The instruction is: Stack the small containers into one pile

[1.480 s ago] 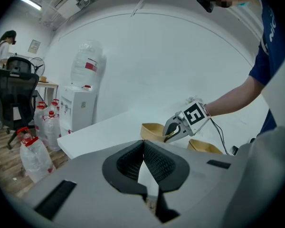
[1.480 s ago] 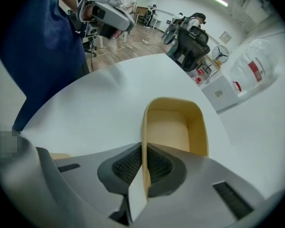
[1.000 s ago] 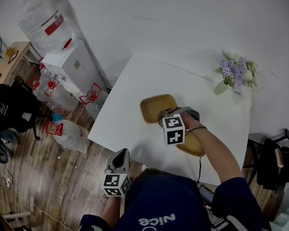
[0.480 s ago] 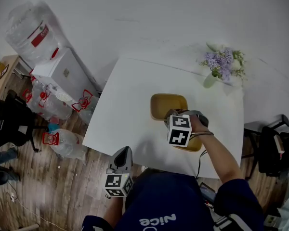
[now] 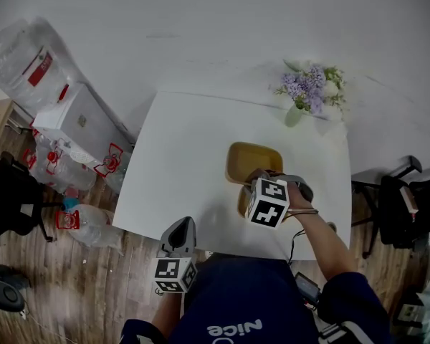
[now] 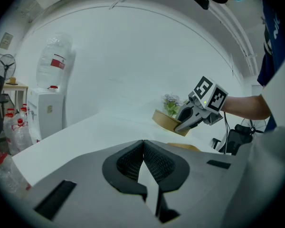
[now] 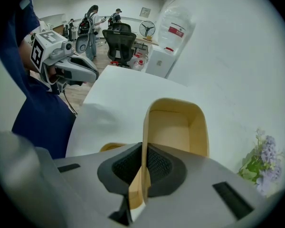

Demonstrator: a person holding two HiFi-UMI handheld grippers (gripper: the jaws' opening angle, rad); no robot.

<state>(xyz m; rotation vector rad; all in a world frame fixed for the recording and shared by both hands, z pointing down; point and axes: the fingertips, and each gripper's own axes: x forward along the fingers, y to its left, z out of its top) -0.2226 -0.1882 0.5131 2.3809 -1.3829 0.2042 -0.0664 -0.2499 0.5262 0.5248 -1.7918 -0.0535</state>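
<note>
The right gripper (image 7: 141,172) is pinching its jaws tight on the rim of a tan plastic container (image 7: 175,127), holding it tilted above the white table (image 5: 186,156), where a second tan container (image 5: 243,202) is lying below it. The left gripper (image 6: 143,161), jaws pressed together on nothing, is hovering at the table's near edge. With only a thin rim gripped, the container may swivel or slip and land askew instead of nesting.

White table (image 5: 186,163) against a pale wall. At its far right corner, pale vase (image 5: 293,115) of purple flowers (image 5: 308,83). Left of the table, white water dispenser (image 5: 75,120) topped by a big clear jug (image 5: 20,57). More water bottles (image 5: 86,217) on the wooden floor (image 5: 72,285). Black chair (image 5: 11,199) far left, dark chair (image 5: 398,217) far right.
</note>
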